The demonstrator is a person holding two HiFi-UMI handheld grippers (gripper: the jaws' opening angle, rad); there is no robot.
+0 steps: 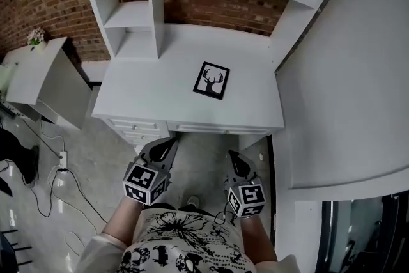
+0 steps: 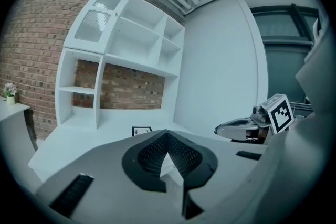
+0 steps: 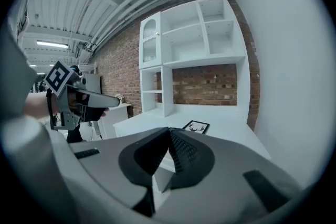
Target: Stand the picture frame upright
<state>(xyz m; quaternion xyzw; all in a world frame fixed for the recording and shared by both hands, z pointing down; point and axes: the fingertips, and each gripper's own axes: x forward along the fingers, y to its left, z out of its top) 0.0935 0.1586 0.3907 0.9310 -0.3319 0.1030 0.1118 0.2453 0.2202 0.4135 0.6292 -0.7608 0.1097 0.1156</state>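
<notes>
Person's black-and-white patterned shirt [image 1: 179,236] sits at the bottom of the head view. Just ahead of it are the left gripper [image 1: 169,141] and the right gripper [image 1: 234,156], each grey with a marker cube, both held short of the front edge of the white counter [image 1: 153,96] and above the floor. Tongs of both grippers are closed, pad against pad, with nothing between them.

Surroundings, taken from the counter:
- White open shelving unit [image 1: 137,9] stands on its rear portion, with a red brick wall [image 1: 217,3] behind.
- A white wall panel [image 1: 345,73] borders its right side.
- A white side cabinet [image 1: 38,77] stands off its left end and carries a small potted flower [image 1: 36,37].
- Black cables [image 1: 57,182] lie on the floor below its left front corner.

The black rectangular picture frame with a deer-head print [image 1: 211,80] lies flat and face up on the counter, right of centre and apart from the shelving. Its long axis runs front to back, skewed slightly rightward, antlers toward the rear.
</notes>
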